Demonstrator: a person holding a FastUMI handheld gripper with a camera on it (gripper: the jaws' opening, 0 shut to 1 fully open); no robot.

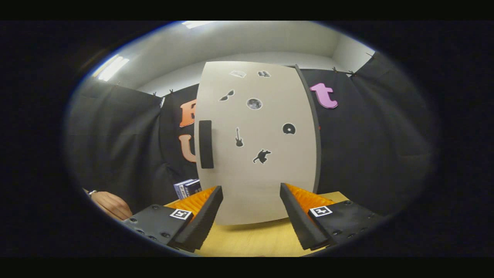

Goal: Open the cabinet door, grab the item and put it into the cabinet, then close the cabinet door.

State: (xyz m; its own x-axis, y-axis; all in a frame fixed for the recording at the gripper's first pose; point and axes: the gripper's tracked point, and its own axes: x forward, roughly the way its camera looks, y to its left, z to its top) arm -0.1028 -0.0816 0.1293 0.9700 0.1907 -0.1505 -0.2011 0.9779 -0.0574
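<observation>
The tall off-white cabinet door [266, 170] is showing a smooth, matt painted face, with small flat stickers [254, 103] lying on it. Its upright black handle [206, 144] is looking dull and matt. The pale yellow wooden tabletop [251, 241] is appearing smooth. The gripper [251, 206], fingers spread apart, is showing ribbed pads [307, 199].

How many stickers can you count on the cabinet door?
6 on the cabinet door: two along the top edge, sunglasses and a round one below them, then a guitar beside the handle, a disc opposite, and an animal lowest. The open gripper hides none.
</observation>
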